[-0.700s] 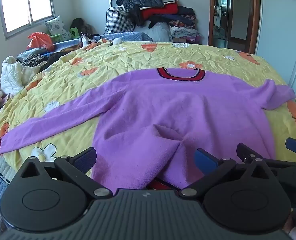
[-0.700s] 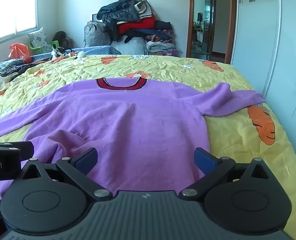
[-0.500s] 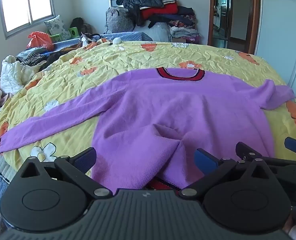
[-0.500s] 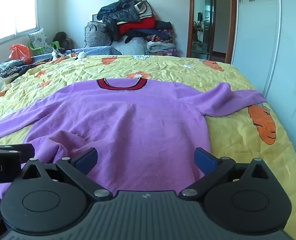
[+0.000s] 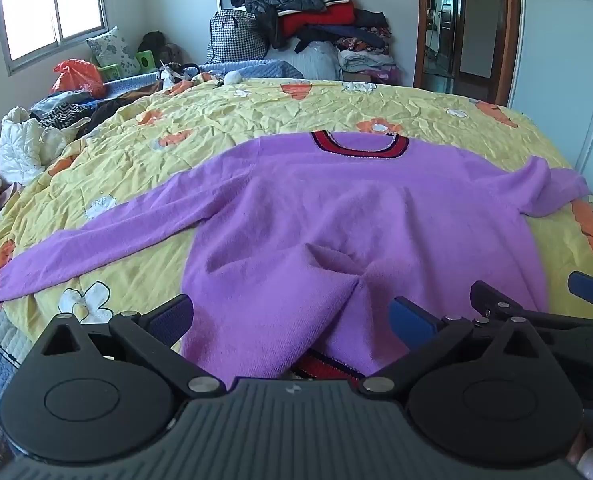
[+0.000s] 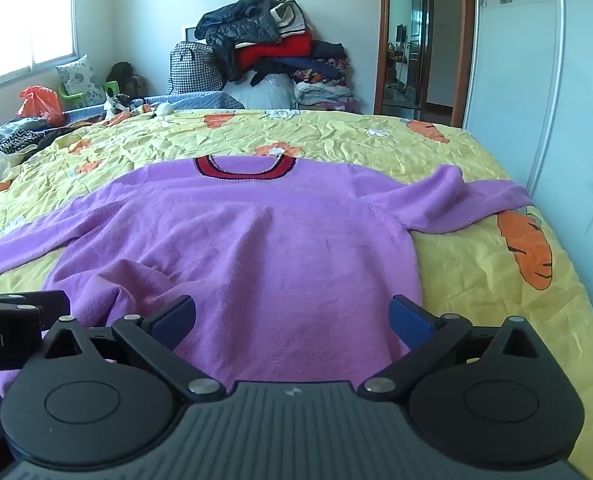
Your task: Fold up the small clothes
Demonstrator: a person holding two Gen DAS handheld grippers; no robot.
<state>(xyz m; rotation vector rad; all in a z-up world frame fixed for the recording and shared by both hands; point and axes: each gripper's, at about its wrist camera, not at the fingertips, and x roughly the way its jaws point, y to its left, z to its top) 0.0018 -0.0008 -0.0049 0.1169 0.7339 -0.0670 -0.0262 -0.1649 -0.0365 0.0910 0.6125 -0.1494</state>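
A purple sweater [image 5: 336, 216] with a red and dark collar [image 5: 360, 146] lies spread on a yellow bedspread [image 5: 256, 120], collar away from me. Its near hem is rumpled into a raised fold [image 5: 328, 264]. One sleeve stretches out to the left [image 5: 96, 236]; the other is bunched at the right [image 5: 552, 192]. My left gripper [image 5: 292, 318] hangs open above the near hem, nothing between its blue pads. My right gripper [image 6: 292, 318] is open too, over the sweater [image 6: 256, 248] near the right part of the hem. The right gripper's fingers [image 5: 496, 304] show at the right edge of the left view.
A tall pile of clothes and bags [image 5: 296, 28] stands behind the bed. More clothes [image 5: 28, 140] lie heaped at the left by the window. A wardrobe door [image 6: 556, 100] runs along the right, close to the bed edge. An open doorway [image 6: 408, 44] is beyond.
Both views have shifted very slightly; the sweater and both open grippers look as before.
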